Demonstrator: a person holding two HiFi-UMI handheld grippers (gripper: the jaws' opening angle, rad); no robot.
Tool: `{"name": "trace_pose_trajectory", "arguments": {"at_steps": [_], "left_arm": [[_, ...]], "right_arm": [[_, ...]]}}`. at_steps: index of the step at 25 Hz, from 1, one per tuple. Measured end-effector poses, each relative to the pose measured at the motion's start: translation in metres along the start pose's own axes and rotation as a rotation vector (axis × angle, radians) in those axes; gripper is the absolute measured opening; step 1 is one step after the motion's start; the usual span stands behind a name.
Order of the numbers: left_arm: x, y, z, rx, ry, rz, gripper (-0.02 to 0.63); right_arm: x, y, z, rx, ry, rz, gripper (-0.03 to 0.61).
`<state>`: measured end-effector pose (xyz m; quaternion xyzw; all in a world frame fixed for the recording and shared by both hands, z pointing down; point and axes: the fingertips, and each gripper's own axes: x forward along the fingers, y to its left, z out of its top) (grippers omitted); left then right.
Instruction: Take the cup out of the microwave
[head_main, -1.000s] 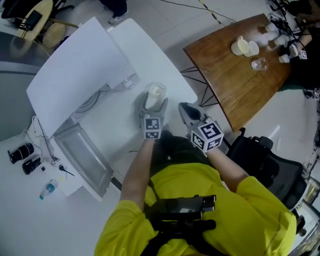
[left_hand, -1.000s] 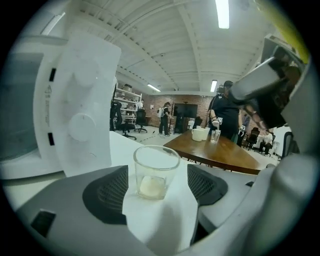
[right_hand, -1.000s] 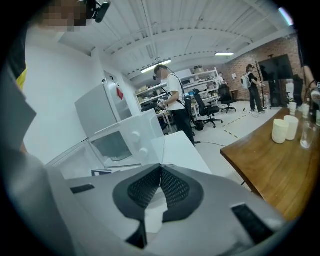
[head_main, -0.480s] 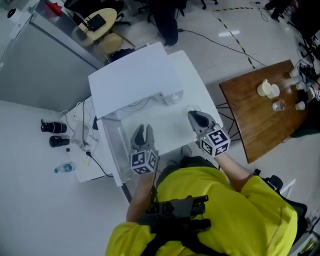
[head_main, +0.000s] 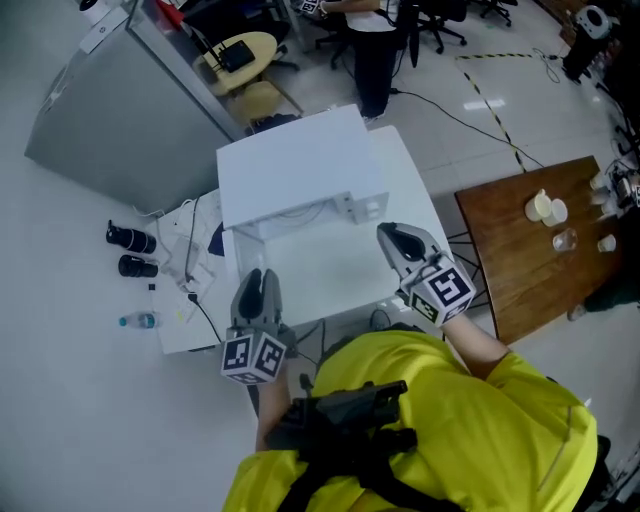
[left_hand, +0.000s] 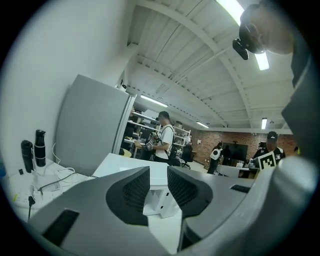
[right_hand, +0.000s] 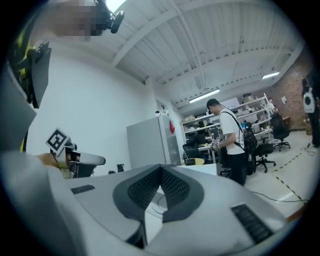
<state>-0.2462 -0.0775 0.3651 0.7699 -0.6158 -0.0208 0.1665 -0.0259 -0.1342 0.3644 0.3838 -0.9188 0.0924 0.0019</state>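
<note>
The white microwave (head_main: 295, 160) stands at the back of the white table (head_main: 320, 265). I cannot make out the cup in the head view. In the right gripper view a pale round rim (right_hand: 159, 201) shows just under the jaw tips, possibly the cup. My left gripper (head_main: 258, 282) hangs over the table's near left corner. Its jaws (left_hand: 158, 185) are closing, with a narrow gap and nothing between them. My right gripper (head_main: 398, 236) is held level over the table's right side, and its pads (right_hand: 161, 172) meet with nothing in them.
A brown wooden table (head_main: 520, 260) with small cups (head_main: 546, 208) stands to the right. A grey cabinet (head_main: 120, 120) is at the back left. Black bottles (head_main: 130, 240) and a water bottle (head_main: 140, 321) lie left of the table. A person (head_main: 375, 40) stands behind, among office chairs.
My left gripper let go of the cup on the table, rose and swung left with its jaws narrowing. The right gripper rose too. The head view lifted and now takes in more of the room.
</note>
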Motion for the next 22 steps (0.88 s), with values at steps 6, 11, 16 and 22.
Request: {"name": "trace_pose_trajectory", "arguments": {"at_steps": [6,11,16,22], "left_arm": [[-0.005,0.005,-0.009,0.068,0.020,0.046,0.106],[-0.003,-0.003,-0.004,0.109,0.004,0.036,0.106],[-0.001,-0.010,0.003,0.114,-0.037,0.024,0.106],[-0.006,-0.011,-0.002,0.114,-0.043,0.014,0.107]], "right_arm": [[-0.007,0.000,-0.002,-0.015,-0.004,-0.007,0.005],[-0.010,0.000,-0.005,-0.006,0.004,-0.008,0.005],[-0.011,0.002,-0.004,-0.015,0.008,0.009,0.005],[-0.011,0.007,-0.012,-0.005,0.020,0.028,0.005]]}}
